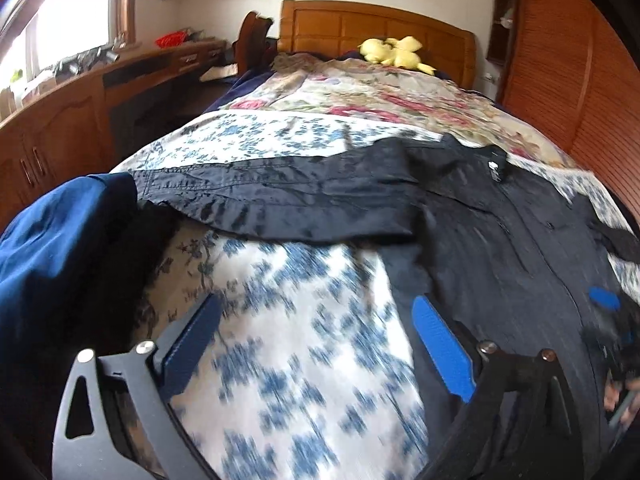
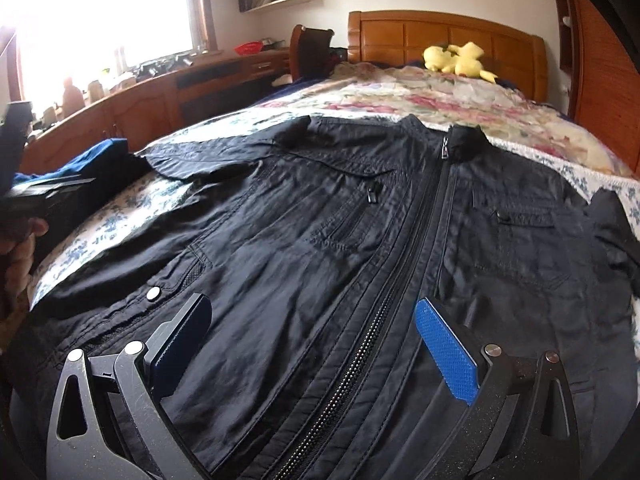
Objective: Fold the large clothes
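black jacket lies spread front-up across the near end of the bed, filling the lower and middle part of the right wrist view. its zipper runs from the collar in the upper centre down to the bottom edge of that frame. one sleeve stretches out to the left over the blue-and-white floral sheet; in the left wrist view it crosses the middle of the frame.

left gripper: jaws wide apart, nothing between them, only blurred sheet behind the gap; its right pad sits over the jacket's edge. contact with cloth cannot be told.

right gripper: jaws wide apart, nothing gripped, the zipper line showing in the gap between the blue pads. whether the tips touch the fabric cannot be told.

blue garment is bunched at the left edge of the left wrist view, beside the sleeve cuff.

background, upper frame: pink floral quilt, yellow plush toy against the wooden headboard.

part of a hand shows at the left edge of the right wrist view.
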